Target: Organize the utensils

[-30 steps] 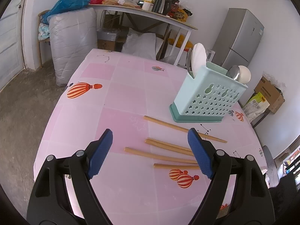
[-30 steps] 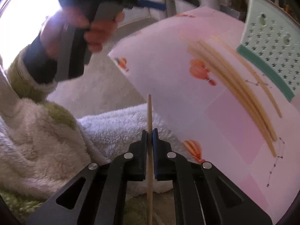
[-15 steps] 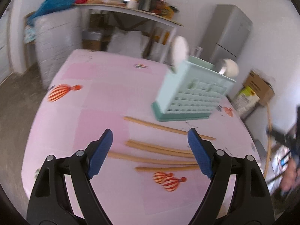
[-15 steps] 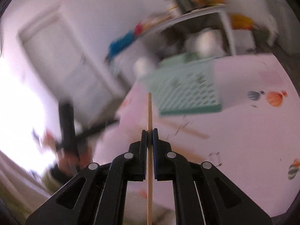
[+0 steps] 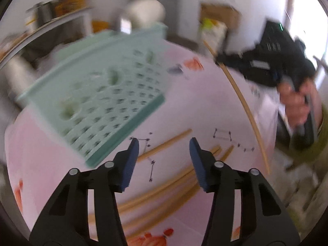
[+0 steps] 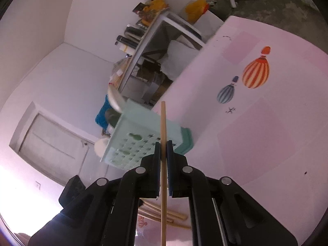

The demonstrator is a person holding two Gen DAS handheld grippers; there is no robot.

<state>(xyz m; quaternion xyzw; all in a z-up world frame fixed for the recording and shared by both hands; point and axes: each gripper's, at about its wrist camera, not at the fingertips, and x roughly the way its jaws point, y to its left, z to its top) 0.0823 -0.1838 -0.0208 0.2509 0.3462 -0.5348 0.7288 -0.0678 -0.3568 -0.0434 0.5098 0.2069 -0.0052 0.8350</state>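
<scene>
The right gripper is clamping a thin, pale wooden chopstick between its blue-padded jaws, which are pressed tight against the stick. The chopstick is running straight through the jaws, its upper end crossing in front of the pale mint-green perforated plastic utensil basket. The same chopstick is also showing in the left wrist view as a long curved line held aloft above the table's right side, with a person's hand gripping the black tool behind it.

The left gripper is hovering over the pink tablecloth printed with striped hot-air balloons. Its jaws are closing, with nothing pressed between the pads; only the cloth and stick ends are lying beneath the gap.

Four loose wooden chopsticks are lying flat on the cloth under and just ahead of the left gripper, near the basket's darker green base. The basket is standing on the table, and a rounded white utensil is rising from it; this view is blurred, so finer detail cannot be told.
</scene>
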